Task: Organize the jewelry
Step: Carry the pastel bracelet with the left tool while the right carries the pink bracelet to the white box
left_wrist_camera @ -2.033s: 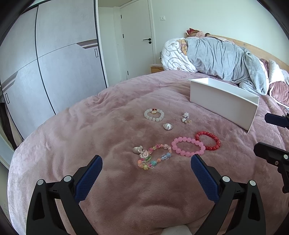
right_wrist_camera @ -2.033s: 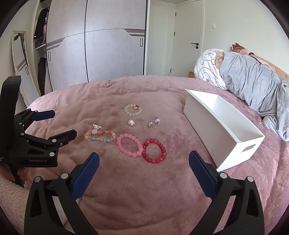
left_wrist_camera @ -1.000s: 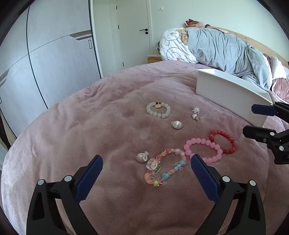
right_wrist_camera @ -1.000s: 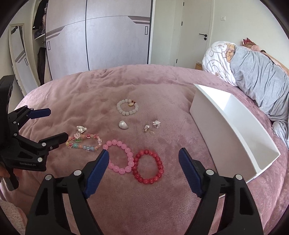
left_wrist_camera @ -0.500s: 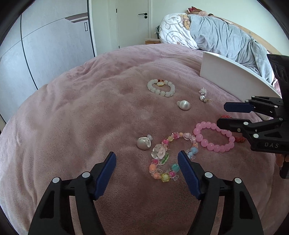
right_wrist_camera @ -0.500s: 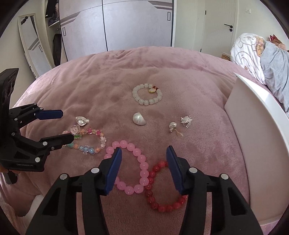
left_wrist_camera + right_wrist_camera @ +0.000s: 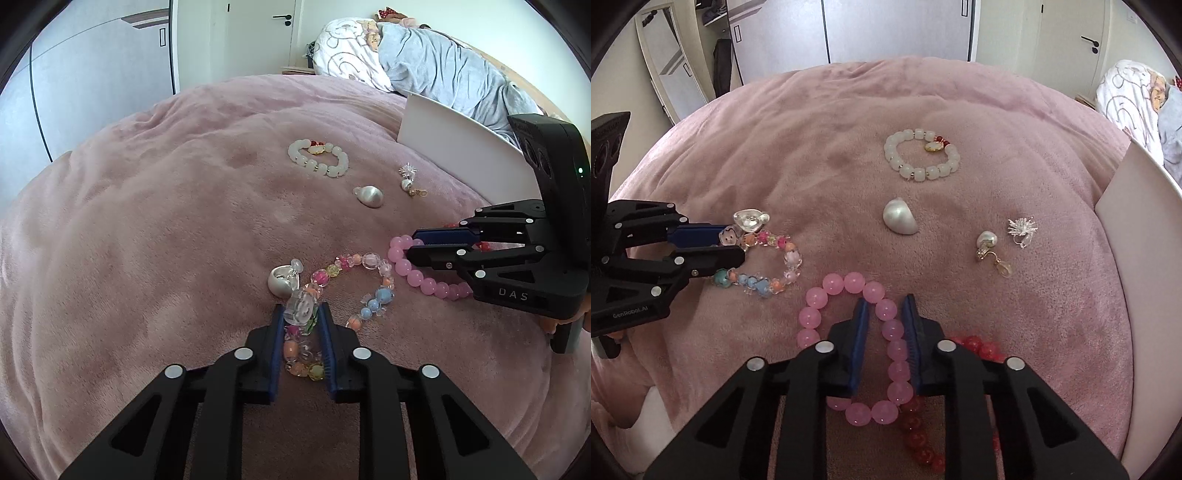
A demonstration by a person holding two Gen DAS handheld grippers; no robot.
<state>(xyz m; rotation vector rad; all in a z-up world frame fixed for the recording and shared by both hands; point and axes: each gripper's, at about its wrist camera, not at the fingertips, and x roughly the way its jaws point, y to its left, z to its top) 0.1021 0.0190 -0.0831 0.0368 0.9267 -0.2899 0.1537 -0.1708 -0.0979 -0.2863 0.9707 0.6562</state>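
Observation:
On the pink blanket lies a multicolour bead bracelet (image 7: 369, 260) (image 7: 790, 258). My left gripper (image 7: 301, 308) (image 7: 733, 243) is closing on its near side, pads against the clear flower bead. To its right lies a pink bead bracelet (image 7: 833, 286) (image 7: 417, 277). My right gripper (image 7: 885, 301) (image 7: 412, 244) is shut on that bracelet's right side. A red bead bracelet (image 7: 916, 435) lies partly hidden under the right gripper. Farther off are a white bead bracelet (image 7: 919, 155), a pearly shell piece (image 7: 899, 218), a pearl earring (image 7: 988, 242) and a silver spiky piece (image 7: 1021, 227).
A white open box (image 7: 1126, 206) (image 7: 454, 147) stands on the blanket at the right. A silver heart-shaped piece (image 7: 280, 282) touches the multicolour bracelet. Pillows and a grey duvet (image 7: 443, 70) lie at the bed's head. Wardrobe doors stand beyond the bed's far edge.
Both grippers came down onto the blanket and their jaws narrowed from wide open. The left one now clasps the multicolour bracelet, the right one the pink bracelet.

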